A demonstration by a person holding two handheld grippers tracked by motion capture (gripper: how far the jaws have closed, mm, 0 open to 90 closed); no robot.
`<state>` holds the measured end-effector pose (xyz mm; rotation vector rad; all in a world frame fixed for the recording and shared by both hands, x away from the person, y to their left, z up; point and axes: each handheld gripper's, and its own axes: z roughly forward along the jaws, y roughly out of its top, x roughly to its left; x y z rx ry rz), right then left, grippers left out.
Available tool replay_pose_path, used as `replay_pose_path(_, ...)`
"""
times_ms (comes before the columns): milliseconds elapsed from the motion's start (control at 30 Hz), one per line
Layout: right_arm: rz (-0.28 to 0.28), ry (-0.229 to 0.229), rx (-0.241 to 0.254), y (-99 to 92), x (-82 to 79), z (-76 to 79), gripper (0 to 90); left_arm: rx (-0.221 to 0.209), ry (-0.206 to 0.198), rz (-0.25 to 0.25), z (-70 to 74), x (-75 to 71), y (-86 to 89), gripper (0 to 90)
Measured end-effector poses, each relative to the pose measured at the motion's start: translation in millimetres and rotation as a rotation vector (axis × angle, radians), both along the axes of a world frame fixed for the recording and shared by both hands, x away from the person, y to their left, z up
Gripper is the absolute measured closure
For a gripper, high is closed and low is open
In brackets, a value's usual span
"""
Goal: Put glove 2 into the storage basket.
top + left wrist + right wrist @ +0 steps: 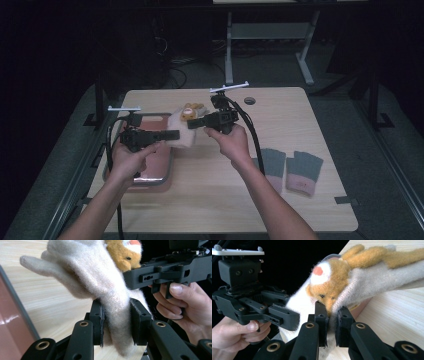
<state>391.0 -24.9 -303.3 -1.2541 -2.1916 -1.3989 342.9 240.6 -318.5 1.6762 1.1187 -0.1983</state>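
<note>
Held above the table (300, 200), between the two grippers — a cream knitted glove (95, 282) with an orange plush animal face (329, 287) sewn on. Left gripper (116, 323) clamped on the cuff end, wool bunched thick between the pads; right gripper (332, 322) pinched tight on a thin fold of knit just under the plush face. Soft, light, limp: sags wherever unsupported, fingers drooping toward the tabletop. Fuzzy rather than slippery, so little risk of sliding out, but stretchy — likely to pull out of shape under a hard tug. Nothing fragile except perhaps the stitching round the face. Best taken by the cuff or a doubled fold of plain knit, not by the face or a single finger. Beside the left hand (131, 160), a metal tray (150, 181); near the right forearm, a grey-and-pink pair of gloves (290, 170) lying flat.
</note>
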Motion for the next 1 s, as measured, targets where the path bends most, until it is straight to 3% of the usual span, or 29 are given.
replay_pose_path(533,0.046,0.002,0.017,28.6,5.9,5.0,82.3,-0.009,0.001,0.042,6.0,-5.2,28.8,67.5)
replay_pose_path(1000,0.091,-0.003,0.039,61.4,16.5,10.4,82.2,0.019,-0.009,0.081,17.4,-5.7,60.5,67.6)
